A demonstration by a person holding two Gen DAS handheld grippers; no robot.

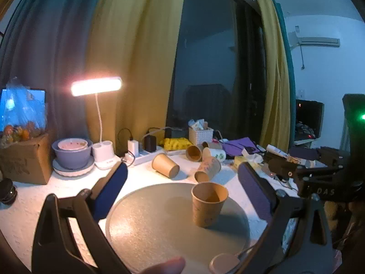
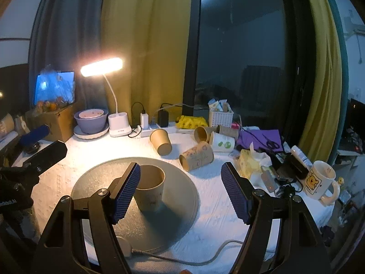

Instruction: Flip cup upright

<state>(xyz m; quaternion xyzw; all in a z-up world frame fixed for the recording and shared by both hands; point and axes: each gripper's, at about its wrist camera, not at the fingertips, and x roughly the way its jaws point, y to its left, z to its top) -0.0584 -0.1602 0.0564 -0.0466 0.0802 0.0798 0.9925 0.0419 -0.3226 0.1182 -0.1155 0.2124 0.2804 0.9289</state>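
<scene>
A brown paper cup [image 1: 208, 204] stands upright, mouth up, on a round grey plate [image 1: 159, 223]; it also shows in the right wrist view [image 2: 151, 188] on the plate [image 2: 180, 189]. My left gripper [image 1: 182, 187] is open and empty, its blue pads wide on either side of the cup, which sits nearer the right pad. My right gripper [image 2: 180, 190] is open and empty; the cup is partly hidden behind its left pad [image 2: 126, 191]. Several more paper cups lie on their sides behind the plate, one with drawings [image 2: 196, 156] and one plain [image 2: 160, 141].
A lit desk lamp [image 2: 117, 123], stacked bowls [image 2: 91, 121], a power strip with chargers [image 2: 155, 129], a white basket [image 2: 220, 116], purple paper and clutter line the back. A bear mug [image 2: 319, 180] stands at right. A white cable [image 2: 182, 255] runs along the front edge.
</scene>
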